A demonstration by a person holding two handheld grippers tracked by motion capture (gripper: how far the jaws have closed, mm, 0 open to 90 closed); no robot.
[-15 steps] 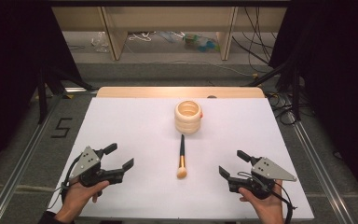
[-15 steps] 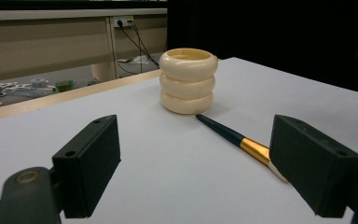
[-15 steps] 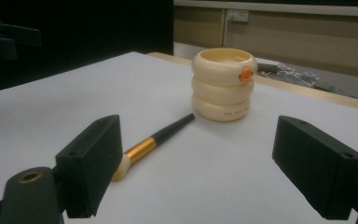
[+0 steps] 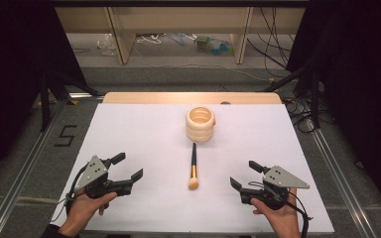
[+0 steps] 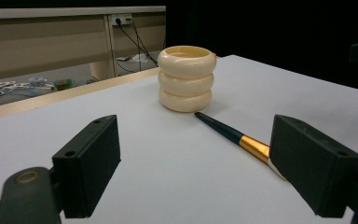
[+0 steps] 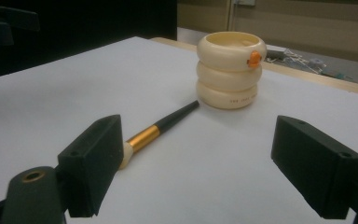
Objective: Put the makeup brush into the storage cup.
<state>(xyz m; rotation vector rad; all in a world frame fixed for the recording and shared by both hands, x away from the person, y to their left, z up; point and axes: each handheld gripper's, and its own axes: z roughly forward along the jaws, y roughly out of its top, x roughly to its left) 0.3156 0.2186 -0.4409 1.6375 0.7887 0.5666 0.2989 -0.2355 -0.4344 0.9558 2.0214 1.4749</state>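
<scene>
Makeup brush (image 4: 193, 167) lies flat on the white surface (image 4: 144, 134) at the centre of the high view, its dark handle tip pointing up the frame and almost touching the foot of the cream ribbed holder (image 4: 200, 123), its pale bristle head toward the bottom edge. Expect it to be light, stiff and thin, and likely to roll or skid on the smooth sheet if you nudge it from one side. Your best hold looks to be across the gold ferrule (image 6: 143, 138) or the handle just above it, since the bristles are soft and would give under pressure. Because it lies so low, your fingers will have to come down almost to the surface on both sides of it.

The holder looks rigid and far heavier than the brush, with a small orange knob (image 6: 254, 58) on its rim, so it should stand steady.

Your left gripper (image 4: 123, 172) sits at the lower left, angled toward the brush, fingers spread wide and empty. Your right gripper (image 4: 246, 177) sits at the lower right, likewise wide open and holding nothing. Both are well apart from the brush, held low over the surface.
</scene>
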